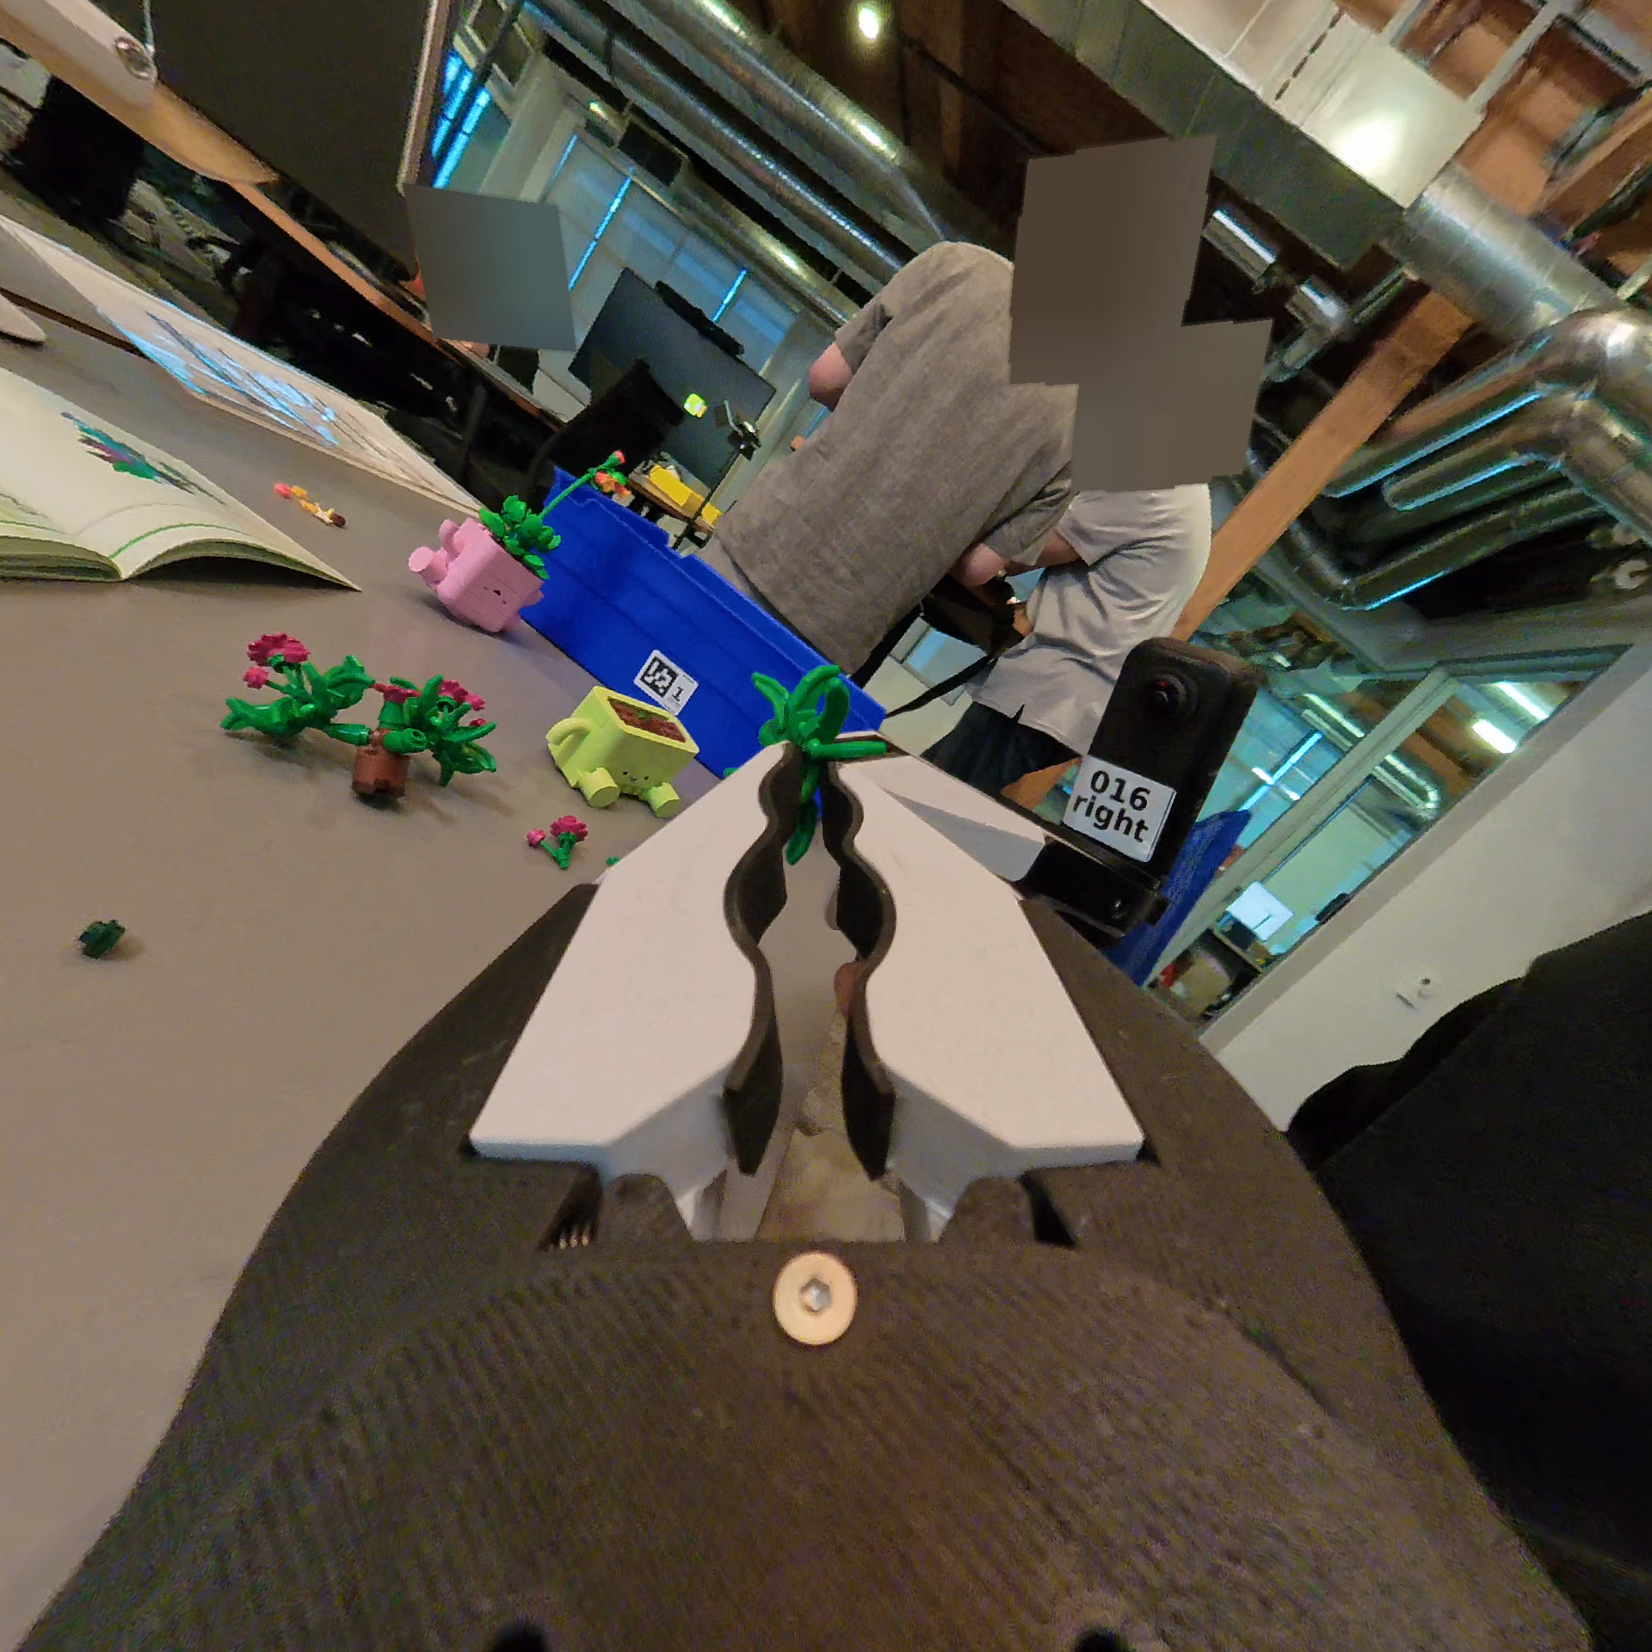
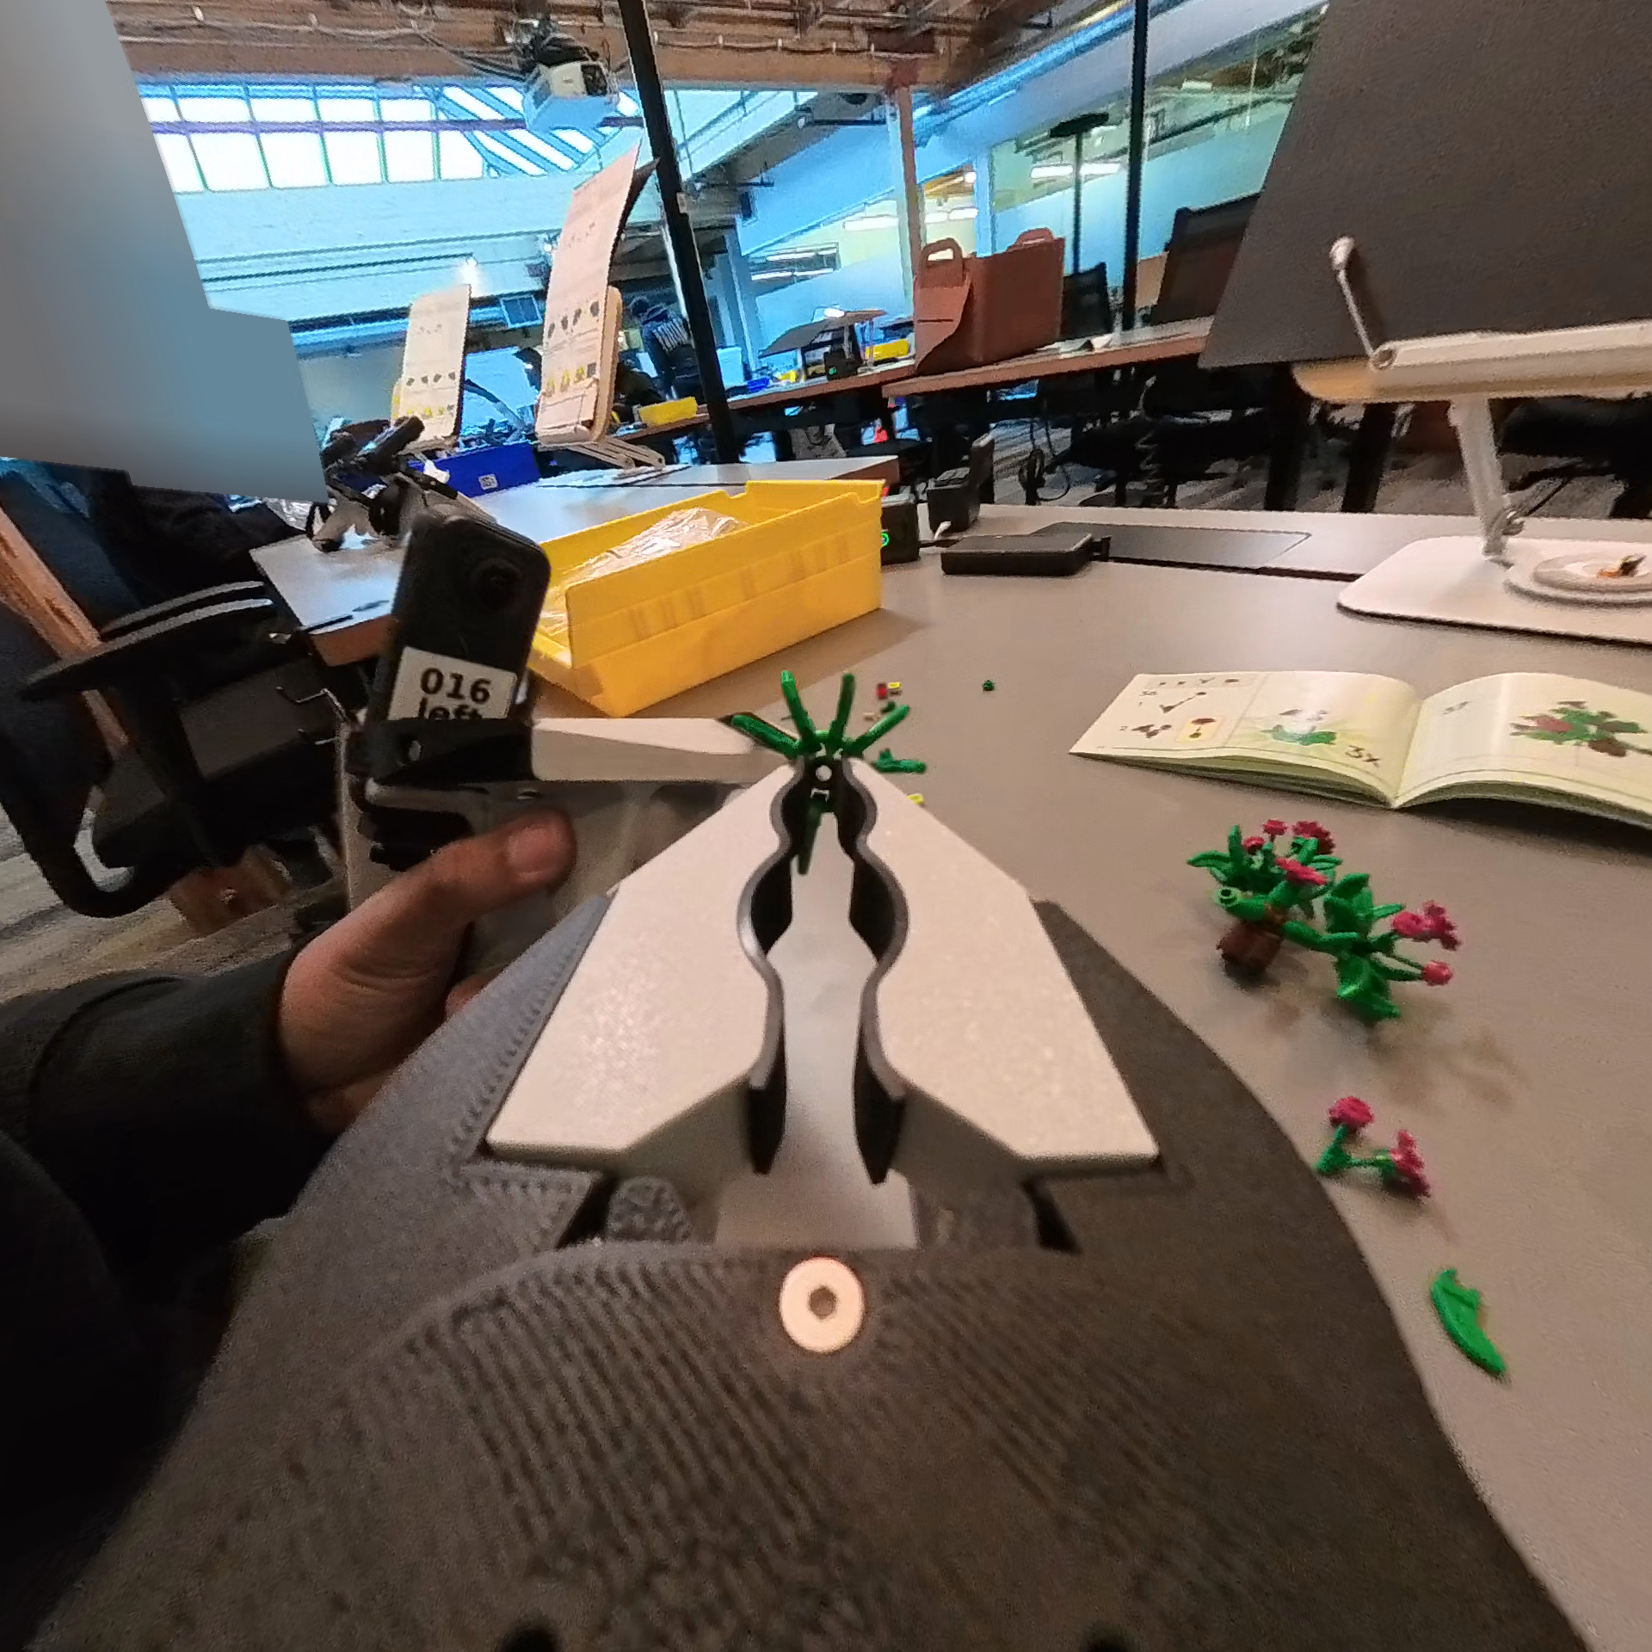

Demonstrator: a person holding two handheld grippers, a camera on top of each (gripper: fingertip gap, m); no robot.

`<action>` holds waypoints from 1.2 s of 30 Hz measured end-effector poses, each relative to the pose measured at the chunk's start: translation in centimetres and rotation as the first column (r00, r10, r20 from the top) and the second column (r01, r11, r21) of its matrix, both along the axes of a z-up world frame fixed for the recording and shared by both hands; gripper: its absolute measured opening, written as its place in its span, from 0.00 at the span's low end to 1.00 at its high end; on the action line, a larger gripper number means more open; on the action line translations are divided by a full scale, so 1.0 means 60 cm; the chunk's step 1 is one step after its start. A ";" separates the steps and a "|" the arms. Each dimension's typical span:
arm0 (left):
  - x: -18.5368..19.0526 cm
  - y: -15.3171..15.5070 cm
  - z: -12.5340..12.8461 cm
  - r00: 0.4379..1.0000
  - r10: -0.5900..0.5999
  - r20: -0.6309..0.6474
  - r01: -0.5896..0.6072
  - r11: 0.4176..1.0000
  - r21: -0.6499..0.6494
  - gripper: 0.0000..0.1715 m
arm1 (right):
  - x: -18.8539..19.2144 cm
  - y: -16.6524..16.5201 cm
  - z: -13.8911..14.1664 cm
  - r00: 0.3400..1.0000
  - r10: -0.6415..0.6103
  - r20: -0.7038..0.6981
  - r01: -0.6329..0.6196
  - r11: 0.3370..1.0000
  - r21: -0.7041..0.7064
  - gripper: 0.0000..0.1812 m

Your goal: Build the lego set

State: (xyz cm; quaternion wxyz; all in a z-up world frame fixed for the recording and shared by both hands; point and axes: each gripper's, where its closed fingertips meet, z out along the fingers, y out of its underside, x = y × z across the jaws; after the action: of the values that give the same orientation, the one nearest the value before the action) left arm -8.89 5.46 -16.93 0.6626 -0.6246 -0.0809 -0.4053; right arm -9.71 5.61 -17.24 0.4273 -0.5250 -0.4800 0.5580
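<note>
Grey-white fingers of the left hand-held gripper [image 1: 809, 760] are pinched together at their tips on a green lego leaf cluster [image 1: 809, 715], held up in the middle of the left wrist frame; the right hand-held gripper [image 2: 822, 776] is clamped on the same green piece from the other side, its spiky leaves fanning out just above the tips at centre frame. A hand [image 2: 402, 965] at the left of the right wrist frame grips the left tool's handle. Lower on the grey counter [image 1: 179, 1073], at the left of the left wrist frame, lie a flowering lego plant [image 1: 375, 715] with pink blooms and a brown base, a lime-green lego pot [image 1: 626, 746], a small pink flower sprig [image 1: 561, 838] and, farther back, a tipped pink lego pot [image 1: 478, 572] against a blue bin [image 1: 670, 617]. An open instruction booklet [image 2: 1394, 742] sits at right in the right wrist frame, and a yellow bin [image 2: 715, 590] stands above centre, with a loose green leaf [image 2: 1466, 1323] at lower right.
</note>
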 end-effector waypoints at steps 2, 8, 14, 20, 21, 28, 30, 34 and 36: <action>-0.002 0.001 -0.005 0.998 0.042 -0.056 -0.042 0.999 -0.012 0.01 | -0.002 0.000 -0.005 1.000 0.014 0.015 -0.013 0.999 -0.030 0.02; -0.011 0.002 -0.018 0.965 0.169 -0.199 -0.177 0.984 -0.021 0.00 | -0.007 0.001 -0.018 0.998 0.044 0.037 -0.038 0.988 -0.150 0.02; -0.073 -0.011 -0.007 0.961 0.258 -0.096 -0.261 0.965 -0.017 0.00 | 0.011 0.033 -0.028 0.997 -0.009 0.070 0.020 0.987 -0.162 0.00; -0.058 0.000 -0.026 0.976 0.211 -0.055 -0.214 0.975 -0.066 0.00 | 0.009 0.040 -0.028 0.998 -0.020 0.061 0.027 0.992 -0.127 0.00; -0.064 0.000 -0.026 0.976 0.214 -0.049 -0.217 0.974 -0.069 0.00 | 0.010 0.039 -0.029 0.998 -0.019 0.061 0.026 0.992 -0.123 0.00; -0.104 -0.015 -0.013 0.966 0.257 -0.034 -0.258 0.965 -0.046 0.00 | 0.004 0.021 -0.030 0.998 0.033 0.052 -0.027 0.994 -0.110 0.00; -0.115 -0.020 -0.009 0.961 0.271 -0.051 -0.273 0.961 -0.037 0.00 | -0.001 0.017 -0.024 0.998 0.046 0.049 -0.041 0.995 -0.091 0.02; -0.165 -0.032 0.008 0.923 0.363 -0.130 -0.366 0.931 -0.001 0.00 | -0.031 0.018 -0.002 0.996 0.077 0.047 -0.075 0.996 -0.053 0.06; -0.211 -0.029 0.016 0.887 0.421 -0.190 -0.428 0.904 0.006 0.00 | -0.069 0.019 0.021 0.993 0.115 0.037 -0.114 0.993 -0.037 0.08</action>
State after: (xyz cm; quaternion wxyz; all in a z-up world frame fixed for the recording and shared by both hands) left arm -21.57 3.70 -16.00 0.7284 -0.6389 -0.1601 -0.1889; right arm -13.86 6.73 -15.96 0.3762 -0.5147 -0.5079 0.5793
